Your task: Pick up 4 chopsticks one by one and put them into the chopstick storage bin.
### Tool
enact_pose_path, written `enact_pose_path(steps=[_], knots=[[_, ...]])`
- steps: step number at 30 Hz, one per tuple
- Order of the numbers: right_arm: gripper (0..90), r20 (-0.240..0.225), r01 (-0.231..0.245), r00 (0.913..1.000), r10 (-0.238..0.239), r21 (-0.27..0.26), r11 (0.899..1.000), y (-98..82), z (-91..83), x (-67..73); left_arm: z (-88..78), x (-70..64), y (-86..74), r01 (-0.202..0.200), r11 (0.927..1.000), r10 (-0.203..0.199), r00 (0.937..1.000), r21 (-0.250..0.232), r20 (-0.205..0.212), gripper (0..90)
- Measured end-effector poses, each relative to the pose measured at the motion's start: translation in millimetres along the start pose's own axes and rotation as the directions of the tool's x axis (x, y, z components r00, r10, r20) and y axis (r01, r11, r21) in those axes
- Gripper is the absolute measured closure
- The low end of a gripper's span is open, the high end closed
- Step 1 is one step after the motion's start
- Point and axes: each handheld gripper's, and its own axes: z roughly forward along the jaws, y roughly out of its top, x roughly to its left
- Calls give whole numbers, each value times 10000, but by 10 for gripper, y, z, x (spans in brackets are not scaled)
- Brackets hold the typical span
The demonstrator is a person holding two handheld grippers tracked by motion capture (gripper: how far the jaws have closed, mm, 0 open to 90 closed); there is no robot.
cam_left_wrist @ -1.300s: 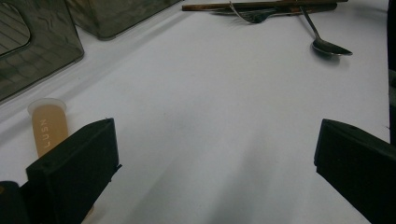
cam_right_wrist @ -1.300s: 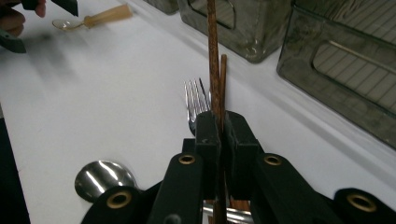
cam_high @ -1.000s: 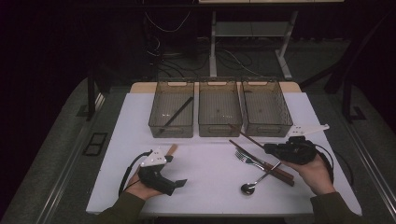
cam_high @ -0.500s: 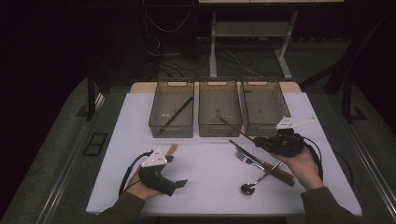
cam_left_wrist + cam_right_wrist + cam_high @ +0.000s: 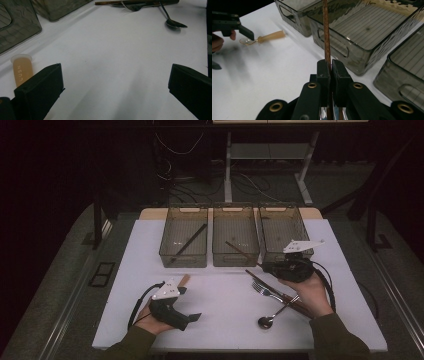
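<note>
My right gripper (image 5: 266, 265) (image 5: 330, 67) is shut on a thin brown chopstick (image 5: 241, 252) (image 5: 326, 35). The stick slants from the jaws over the near wall of the middle clear bin (image 5: 235, 261) (image 5: 342, 48), its far end inside. A dark chopstick (image 5: 188, 243) lies in the left bin (image 5: 183, 260). My left gripper (image 5: 193, 318) (image 5: 115, 82) rests open on the white table near the front edge, with nothing between its jaws. Beside it lies a small spoon with a beige handle (image 5: 184, 280) (image 5: 22, 71) (image 5: 268, 36).
A fork (image 5: 264, 290) (image 5: 132, 6), a metal spoon (image 5: 273, 316) (image 5: 175, 23) and another brown chopstick (image 5: 289, 299) (image 5: 112, 2) lie on the white table (image 5: 225, 300) under my right hand. The right bin (image 5: 280, 227) stands behind that gripper.
My right gripper has moved left and away from the table's front, carrying the brown chopstick up to the middle bin. The left gripper has stayed put.
</note>
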Motion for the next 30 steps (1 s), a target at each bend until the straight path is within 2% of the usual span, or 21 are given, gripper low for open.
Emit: enact_pose_path(steps=[4,13,30], knots=[[854,9,-22,10000,22,-101,9999,76,77,15,1,-4,-7,-46,10000,46,10000,49,-43,0],[855,219,97,9997,-100,124,9999,338,326,77,-1,0,-13,36,9999,-37,10000,-111,-59,0],[856,438,-85,9990,62,535,9985,838,715,108,5,-2,-7,-75,9999,75,10000,-73,2,0]])
